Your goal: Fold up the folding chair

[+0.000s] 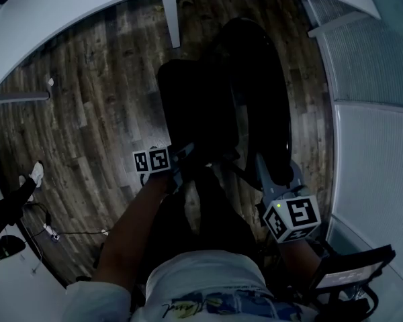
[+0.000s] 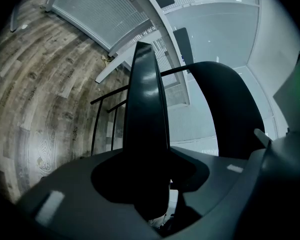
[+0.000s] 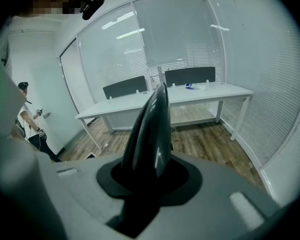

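Note:
The black folding chair (image 1: pixel 215 106) stands on the wood floor in front of me. Its seat panel (image 1: pixel 195 102) tilts up beside the curved backrest (image 1: pixel 258 86). My left gripper (image 1: pixel 181 154) is shut on the near edge of the seat. In the left gripper view the seat (image 2: pixel 147 114) rises edge-on from between the left gripper's (image 2: pixel 150 186) jaws, with the backrest (image 2: pixel 230 109) to its right. The right gripper (image 1: pixel 272 180) is shut on the backrest's near edge. In the right gripper view the backrest (image 3: pixel 150 129) stands up out of the right gripper (image 3: pixel 145 184).
A long white table (image 3: pixel 165 96) with dark chair backs behind it stands against glass walls. A person (image 3: pixel 30 124) stands far left. White table legs (image 1: pixel 171 15) and blinds (image 1: pixel 369 52) ring the wood floor (image 1: pixel 87 113). A cable (image 1: pixel 60 232) lies near left.

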Available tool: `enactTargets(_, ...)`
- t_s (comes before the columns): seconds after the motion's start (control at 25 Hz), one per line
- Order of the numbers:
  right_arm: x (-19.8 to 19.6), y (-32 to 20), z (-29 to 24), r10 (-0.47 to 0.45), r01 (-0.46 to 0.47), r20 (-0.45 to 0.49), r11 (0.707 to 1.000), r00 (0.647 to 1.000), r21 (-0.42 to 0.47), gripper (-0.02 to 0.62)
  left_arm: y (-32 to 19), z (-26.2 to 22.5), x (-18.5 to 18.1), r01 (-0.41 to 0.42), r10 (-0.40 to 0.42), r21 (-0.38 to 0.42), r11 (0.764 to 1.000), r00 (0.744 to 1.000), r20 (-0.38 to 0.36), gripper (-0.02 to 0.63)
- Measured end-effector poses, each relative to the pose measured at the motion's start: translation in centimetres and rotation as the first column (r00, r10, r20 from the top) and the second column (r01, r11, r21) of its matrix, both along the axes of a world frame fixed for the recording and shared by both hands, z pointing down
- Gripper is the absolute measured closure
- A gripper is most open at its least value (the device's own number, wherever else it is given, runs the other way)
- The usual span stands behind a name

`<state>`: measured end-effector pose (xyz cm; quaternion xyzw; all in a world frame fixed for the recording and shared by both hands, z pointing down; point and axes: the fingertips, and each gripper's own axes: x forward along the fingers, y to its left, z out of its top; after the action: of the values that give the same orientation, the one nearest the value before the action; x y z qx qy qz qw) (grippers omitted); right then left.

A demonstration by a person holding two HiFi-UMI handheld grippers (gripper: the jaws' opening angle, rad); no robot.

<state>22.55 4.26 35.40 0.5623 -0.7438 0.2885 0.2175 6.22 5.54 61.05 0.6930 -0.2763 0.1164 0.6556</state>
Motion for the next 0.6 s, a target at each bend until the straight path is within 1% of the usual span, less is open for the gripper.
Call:
enactTargets(0.2,-1.0,0.1,-1.0,0.000,-0.001,0.021,1.000,1.000,0.006,0.492,-0.1,-2.1,2.2,-0.016,0.016,-0.002,1.000,1.000,0.003,0.435)
enactTargets(0.44,-1.3,0.2,-2.0,0.023,-0.023,0.022,1.000,1.000,0.013,0.492,-0.3,-4.7,5.6,-0.040,0.040,0.004,0.999,0.999,-0.033,0.457)
enactTargets(0.6,-0.8,0.1,-2.4,0.025,-0.026,0.023,0.999,0.999,0.020,0.492,-0.4,-5.5,7.2,-0.050,0.051,0.006,0.999,0.998,-0.039,0.463)
